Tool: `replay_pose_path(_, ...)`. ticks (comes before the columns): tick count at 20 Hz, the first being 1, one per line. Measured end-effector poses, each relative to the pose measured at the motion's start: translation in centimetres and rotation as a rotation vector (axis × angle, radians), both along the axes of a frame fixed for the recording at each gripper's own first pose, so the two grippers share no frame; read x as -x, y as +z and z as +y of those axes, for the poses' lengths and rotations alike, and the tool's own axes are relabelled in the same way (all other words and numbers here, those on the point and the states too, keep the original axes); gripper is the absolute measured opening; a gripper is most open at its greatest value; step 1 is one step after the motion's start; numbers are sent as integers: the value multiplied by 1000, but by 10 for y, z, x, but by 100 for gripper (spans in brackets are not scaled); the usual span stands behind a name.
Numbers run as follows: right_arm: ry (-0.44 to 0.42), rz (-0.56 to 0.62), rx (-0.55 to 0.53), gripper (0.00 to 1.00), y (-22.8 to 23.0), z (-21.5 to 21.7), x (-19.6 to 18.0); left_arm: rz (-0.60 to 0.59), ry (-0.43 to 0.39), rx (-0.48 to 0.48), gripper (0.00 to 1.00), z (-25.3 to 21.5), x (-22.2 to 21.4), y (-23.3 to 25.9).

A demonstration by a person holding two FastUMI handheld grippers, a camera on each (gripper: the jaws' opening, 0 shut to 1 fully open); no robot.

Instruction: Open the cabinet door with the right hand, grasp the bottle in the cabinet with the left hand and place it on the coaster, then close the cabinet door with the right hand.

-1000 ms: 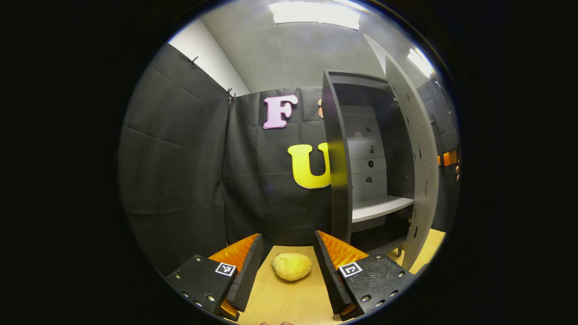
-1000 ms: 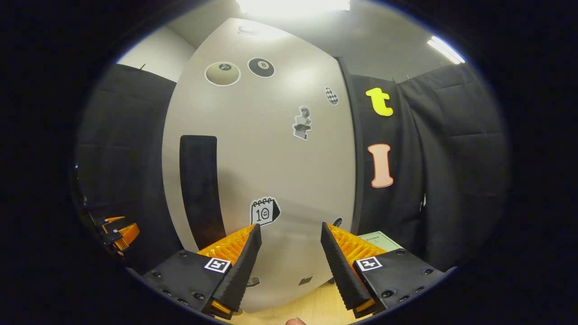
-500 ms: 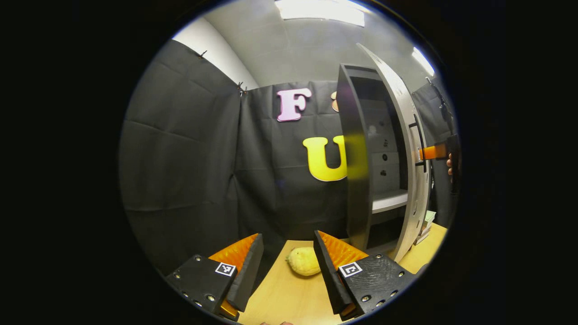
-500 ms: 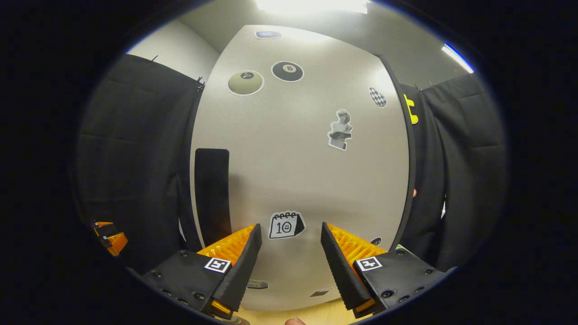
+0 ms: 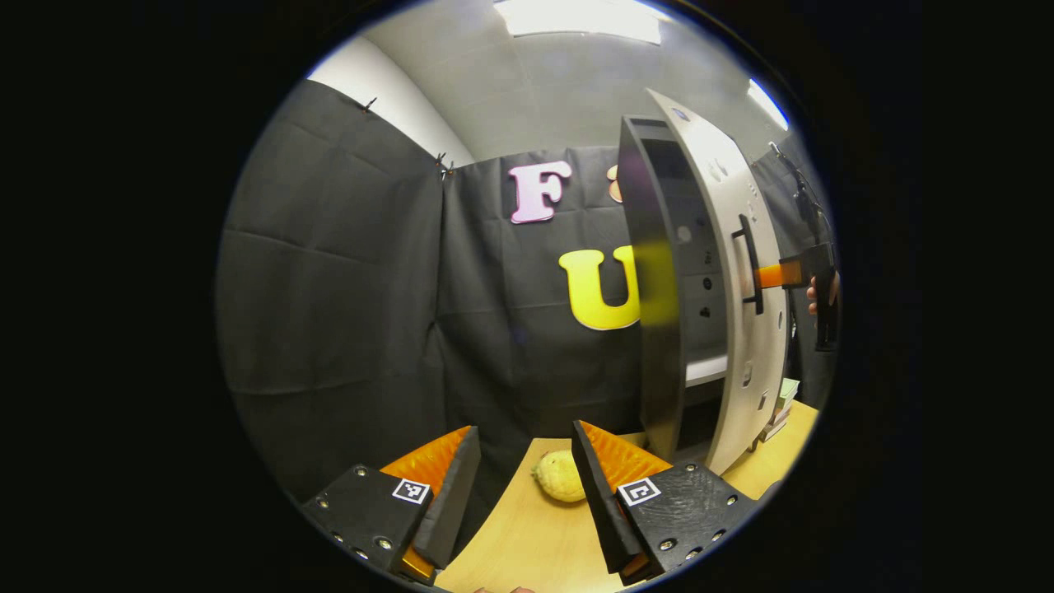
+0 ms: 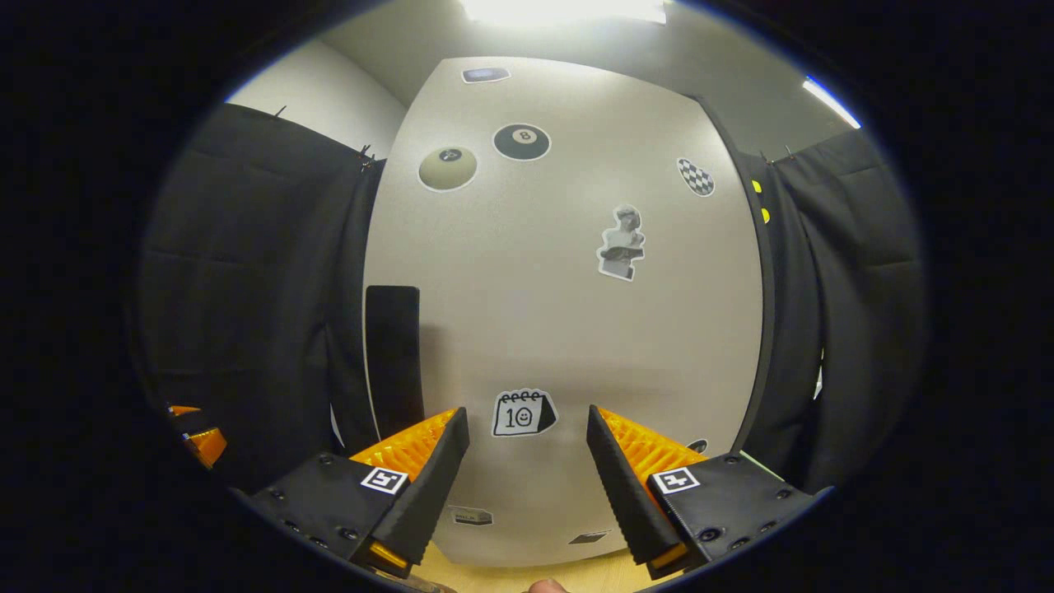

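Right gripper view is showing me the cabinet door point(image 6: 568, 329), a stiff, smooth panel that I judge swings lightly on its hinge; its dark handle point(image 6: 393, 354) is the natural hold. I am keeping my right gripper point(image 6: 527, 482) spread wide and empty, fingers close before the door's face. My left gripper point(image 5: 520, 486) is idling wide, empty, over the table point(image 5: 527, 548).

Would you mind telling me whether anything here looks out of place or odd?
Only one thing: a bumpy yellow fruit lies loose on the wooden table beside the cabinet, apart from the left claw. The cabinet door stands slightly ajar, with stickers but no visible damage.
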State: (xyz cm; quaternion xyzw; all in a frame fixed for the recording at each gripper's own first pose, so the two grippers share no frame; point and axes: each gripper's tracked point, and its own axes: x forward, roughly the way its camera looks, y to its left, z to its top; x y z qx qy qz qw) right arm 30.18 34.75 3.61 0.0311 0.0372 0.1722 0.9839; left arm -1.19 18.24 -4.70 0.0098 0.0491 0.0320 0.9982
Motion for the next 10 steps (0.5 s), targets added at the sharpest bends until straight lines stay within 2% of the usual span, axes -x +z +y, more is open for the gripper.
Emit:
replay_pose_path(2,6,-21,24,97,3,-16,12,-18,-26,9,65,-31,-1,10)
replay_pose_path(10,5,-35,22,96,0,-129,61,-64,-110,15,63,-177,11,58)
